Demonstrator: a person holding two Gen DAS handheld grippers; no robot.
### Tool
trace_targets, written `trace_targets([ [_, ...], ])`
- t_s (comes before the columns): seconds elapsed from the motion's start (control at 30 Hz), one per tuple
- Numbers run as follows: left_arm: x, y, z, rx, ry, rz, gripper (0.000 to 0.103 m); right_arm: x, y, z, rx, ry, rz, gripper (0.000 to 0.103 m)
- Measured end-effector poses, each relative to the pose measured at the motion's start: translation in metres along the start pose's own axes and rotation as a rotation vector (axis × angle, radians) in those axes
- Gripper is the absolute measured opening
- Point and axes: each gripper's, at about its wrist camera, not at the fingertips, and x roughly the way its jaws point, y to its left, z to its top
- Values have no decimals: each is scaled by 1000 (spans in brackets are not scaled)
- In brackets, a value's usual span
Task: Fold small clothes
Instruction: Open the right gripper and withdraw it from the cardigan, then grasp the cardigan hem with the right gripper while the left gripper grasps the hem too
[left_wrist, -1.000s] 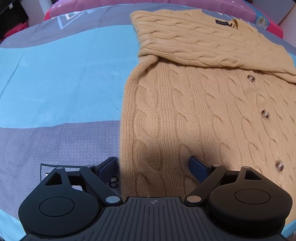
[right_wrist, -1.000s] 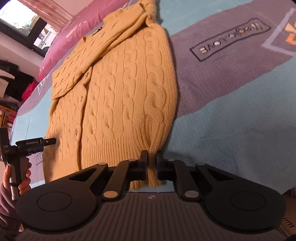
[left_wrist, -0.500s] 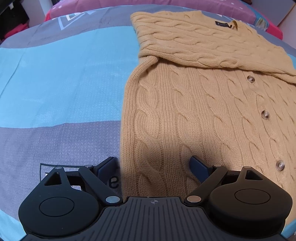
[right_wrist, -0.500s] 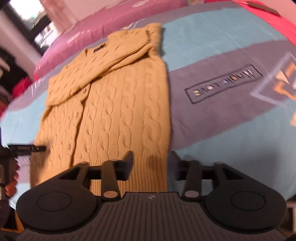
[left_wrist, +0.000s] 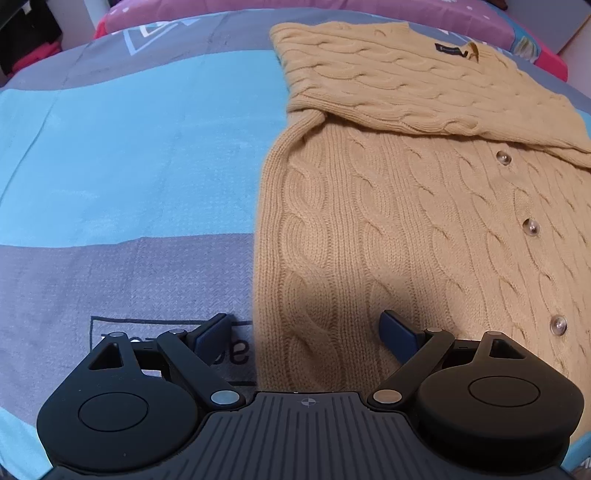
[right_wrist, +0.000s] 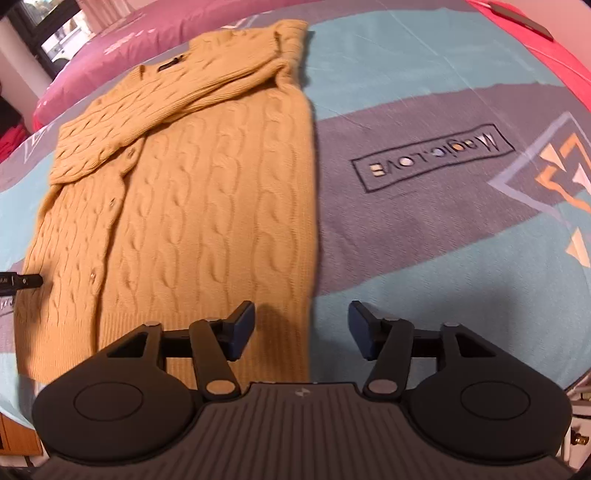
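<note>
Bed cover (left_wrist: 129, 147) flat and bare left of cardigan (left_wrist: 406, 229), also bare on its right (right_wrist: 424, 240). Pink pillow (right_wrist: 129, 44) bounds far edge.

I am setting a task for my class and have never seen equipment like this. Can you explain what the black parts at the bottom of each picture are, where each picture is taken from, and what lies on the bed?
No robot here: a person holds a two-finger gripper in each hand, each with a camera looking along its fingers. One picture comes from the left gripper, the other from the right gripper. On the patterned bedspread lies a tan cable-knit cardigan, sleeves folded across its chest. Both grippers straddle its bottom corners without pinching; the right one's jaws are opening. Nothing is held.
</note>
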Motion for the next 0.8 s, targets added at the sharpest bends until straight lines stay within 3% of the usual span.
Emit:
trace_targets([
  [0.1,-1,2,-2,8,6,12,103,12,10,-8,-71,69,-34,73],
  [0.53,-16,23,-13,-29,55,91,103,7,1,14,-65,40,-39,77],
  [0.67,-24,50,-29,-109,87,1,103,2,-11,15,-49,42,17,77],
  [0.73,-31,67,-38,-163,103,-88,103,1,-19,13,-33,57,62,77],
  [0.8,-34,86,-49,-256,135,-247,103,0,-28,12,1,78,122,78],
])
